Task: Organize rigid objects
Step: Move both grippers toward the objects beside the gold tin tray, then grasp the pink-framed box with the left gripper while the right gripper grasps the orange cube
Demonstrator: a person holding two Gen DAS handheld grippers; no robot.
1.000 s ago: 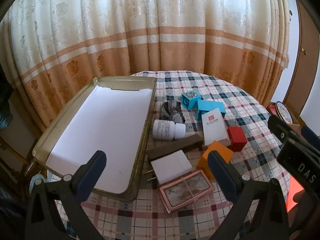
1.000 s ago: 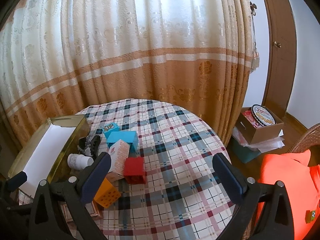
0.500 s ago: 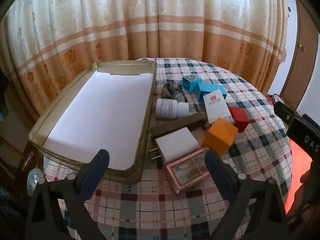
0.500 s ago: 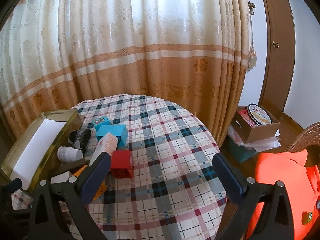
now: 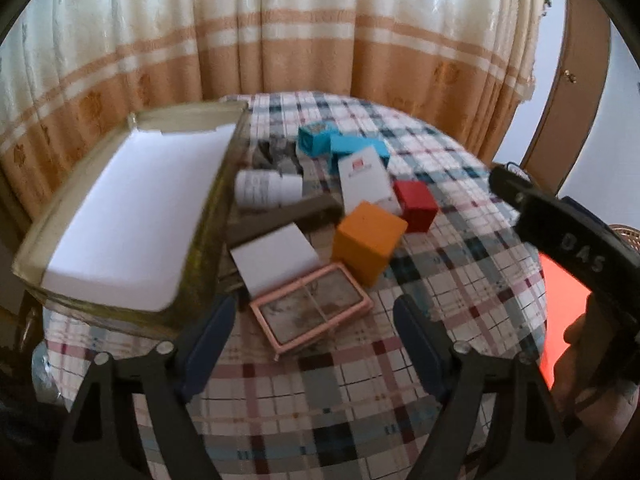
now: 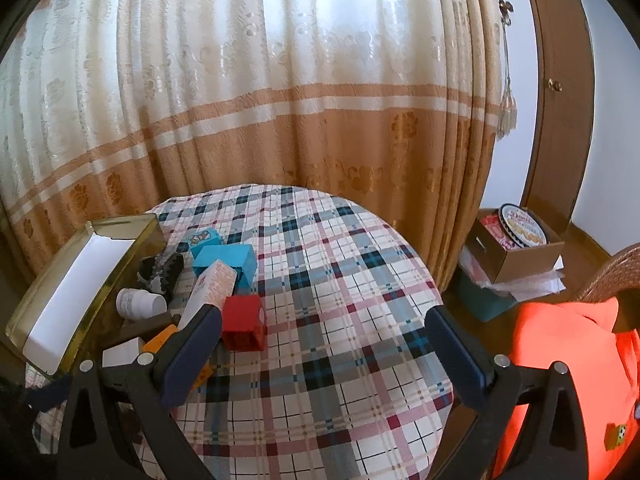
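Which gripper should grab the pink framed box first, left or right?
Left. The left gripper is open with the pink framed box directly ahead between its fingers. The right gripper faces bare tablecloth, clutter off to its left.

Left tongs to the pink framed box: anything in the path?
Nothing visible. The open left tongs hang right over the flat pink-framed box; only checked tablecloth lies in front of it.

The left wrist view looks down, near, over the round plaid-clothed table. The right wrist view sits farther right, facing the striped cream-and-orange curtain. Both share the small red cardboard box.
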